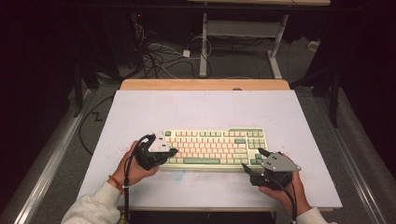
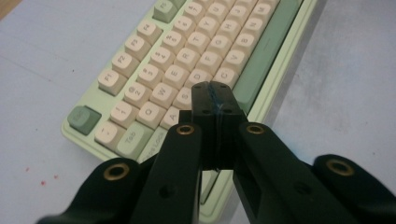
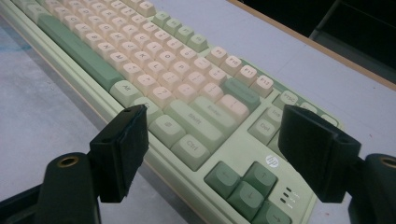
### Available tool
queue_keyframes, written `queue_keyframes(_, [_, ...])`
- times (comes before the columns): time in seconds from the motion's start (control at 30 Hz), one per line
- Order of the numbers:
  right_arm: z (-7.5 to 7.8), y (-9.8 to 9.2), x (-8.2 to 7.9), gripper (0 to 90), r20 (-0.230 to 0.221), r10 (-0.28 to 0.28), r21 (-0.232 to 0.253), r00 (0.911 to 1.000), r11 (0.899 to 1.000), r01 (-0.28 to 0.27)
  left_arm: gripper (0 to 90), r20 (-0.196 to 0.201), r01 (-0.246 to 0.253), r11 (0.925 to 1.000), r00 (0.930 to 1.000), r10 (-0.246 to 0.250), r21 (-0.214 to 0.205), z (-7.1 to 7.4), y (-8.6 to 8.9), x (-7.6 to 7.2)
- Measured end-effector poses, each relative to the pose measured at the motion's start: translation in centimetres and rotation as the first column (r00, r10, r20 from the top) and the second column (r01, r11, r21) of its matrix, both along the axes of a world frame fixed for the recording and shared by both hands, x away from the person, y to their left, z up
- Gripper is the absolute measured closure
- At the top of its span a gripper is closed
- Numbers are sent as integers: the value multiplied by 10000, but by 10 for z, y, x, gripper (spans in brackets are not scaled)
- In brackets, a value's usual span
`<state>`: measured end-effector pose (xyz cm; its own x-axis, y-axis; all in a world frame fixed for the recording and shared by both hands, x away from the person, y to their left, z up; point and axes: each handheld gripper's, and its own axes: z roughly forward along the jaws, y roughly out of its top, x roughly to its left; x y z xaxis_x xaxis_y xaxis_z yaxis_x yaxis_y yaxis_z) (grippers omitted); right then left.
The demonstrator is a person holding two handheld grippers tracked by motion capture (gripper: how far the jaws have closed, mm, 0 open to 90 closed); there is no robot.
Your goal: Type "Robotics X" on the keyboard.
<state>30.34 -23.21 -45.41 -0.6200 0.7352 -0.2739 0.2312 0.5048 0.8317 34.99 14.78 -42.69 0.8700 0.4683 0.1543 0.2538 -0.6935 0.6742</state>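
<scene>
Dark room, grey floor [image 1: 60, 154] with cables [image 1: 154, 56] and a white desk frame [image 1: 243, 32] behind. Pale blue-grey table [image 1: 196, 107], wooden far edge, faint red specks near front left. Green and cream keyboard [image 1: 215, 148] sits at the table's near middle. Left gripper [image 1: 173, 151] over the keyboard's left end, jaws clenched together on nothing. Right gripper [image 1: 252, 161] at its right end, jaws released, wide apart, by the arrow keys [image 3: 247, 184].

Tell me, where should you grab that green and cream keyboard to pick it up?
Probably by its short ends, one hand-held gripper on each. The green and cream plastic keyboard lies flat and long on the white table, so its low rim is the only firm edge; keys would press down. The right hand-held gripper, jaws open, already sits at the arrow-key corner. The left hand-held gripper is shut and would need opening.
</scene>
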Motion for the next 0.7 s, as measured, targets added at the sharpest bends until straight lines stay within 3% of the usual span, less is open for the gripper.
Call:
queue_keyframes(0.2, [-1, 0, 1, 252, -24, 20, -69, 10000, 10000, -20, 879, -47, 201, 9998, 9998, -201, 1, 0, -15, 9])
queue_keyframes(0.7, [-5, 1, 4, 254, -237, -16, -324, 9997, 9995, 8, 879, -388, 629, 9970, 9974, -612, 447, -11, -42, 22])
